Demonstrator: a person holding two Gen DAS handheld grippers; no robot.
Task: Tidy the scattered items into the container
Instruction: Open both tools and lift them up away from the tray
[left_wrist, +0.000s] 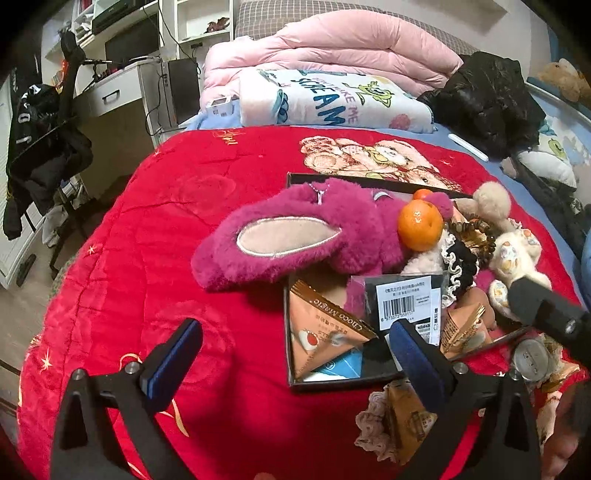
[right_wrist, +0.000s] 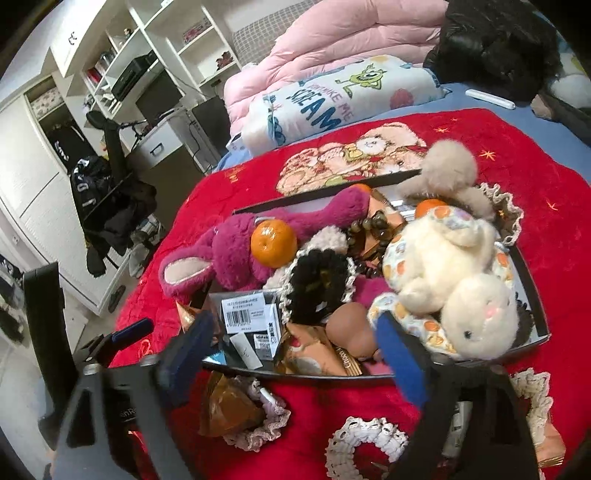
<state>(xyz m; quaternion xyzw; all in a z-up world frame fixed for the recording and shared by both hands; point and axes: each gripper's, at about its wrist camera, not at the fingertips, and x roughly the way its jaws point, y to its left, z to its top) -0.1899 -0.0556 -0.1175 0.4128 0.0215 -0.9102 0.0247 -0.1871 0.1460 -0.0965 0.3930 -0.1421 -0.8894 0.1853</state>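
Observation:
A shallow black box (left_wrist: 343, 384) (right_wrist: 532, 295) on the red quilt is piled with a magenta plush (left_wrist: 295, 236) (right_wrist: 236, 254), an orange (left_wrist: 420, 225) (right_wrist: 273, 243), a cream bunny plush (right_wrist: 454, 280) (left_wrist: 515, 258), a black scrunchie (right_wrist: 317, 284), a barcode pack (left_wrist: 404, 306) (right_wrist: 247, 308) and snack packets (left_wrist: 321, 336). My left gripper (left_wrist: 295, 362) is open and empty at the box's near left corner. My right gripper (right_wrist: 295, 354) is open and empty over the box's near edge. Outside the box lie a brown packet on a pink scrunchie (right_wrist: 229, 410) (left_wrist: 402, 417) and a white lace scrunchie (right_wrist: 365, 439).
The red quilt (left_wrist: 166, 229) covers the bed's near part. A folded white blanket (left_wrist: 332, 98) and pink duvet (left_wrist: 332, 44) lie behind, a black jacket (left_wrist: 480, 99) at back right. A desk, shelves and a clothes-draped chair (left_wrist: 40, 147) stand left of the bed.

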